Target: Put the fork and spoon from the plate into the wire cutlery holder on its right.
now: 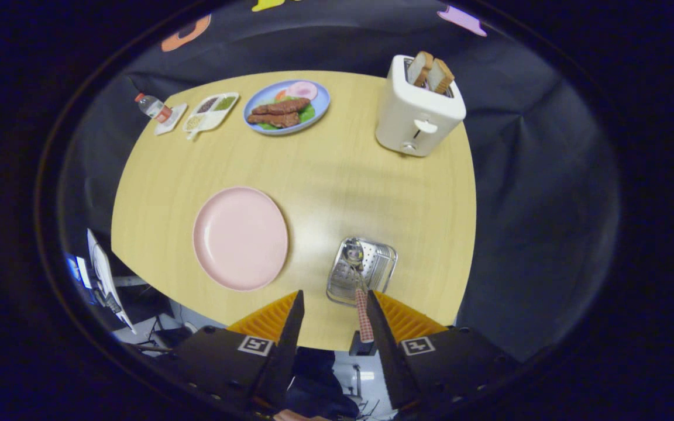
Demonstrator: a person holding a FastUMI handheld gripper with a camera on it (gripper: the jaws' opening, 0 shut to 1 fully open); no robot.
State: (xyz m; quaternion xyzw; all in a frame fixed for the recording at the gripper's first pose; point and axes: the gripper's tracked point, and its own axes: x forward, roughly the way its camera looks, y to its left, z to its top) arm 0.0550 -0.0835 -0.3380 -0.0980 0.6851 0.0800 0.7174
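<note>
The gripper (pixel 331 304) hangs above the desk (pixel 372 175) with its fingers spread apart. A checked utensil handle (pixel 363 316) leans along the inner face of the right finger, its spoon (pixel 353 252) bowl down inside the wire cutlery holder (pixel 388 257) just ahead (whether the fork sits among the wires is unclear). The pink plate (pixel 240 237) lies bare, left of the holder.

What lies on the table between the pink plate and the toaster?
Nothing: in the gripper view that stretch of table between the empty pink plate and toaster is bare wood. The open gripper hangs near the wire cutlery holder.
</note>
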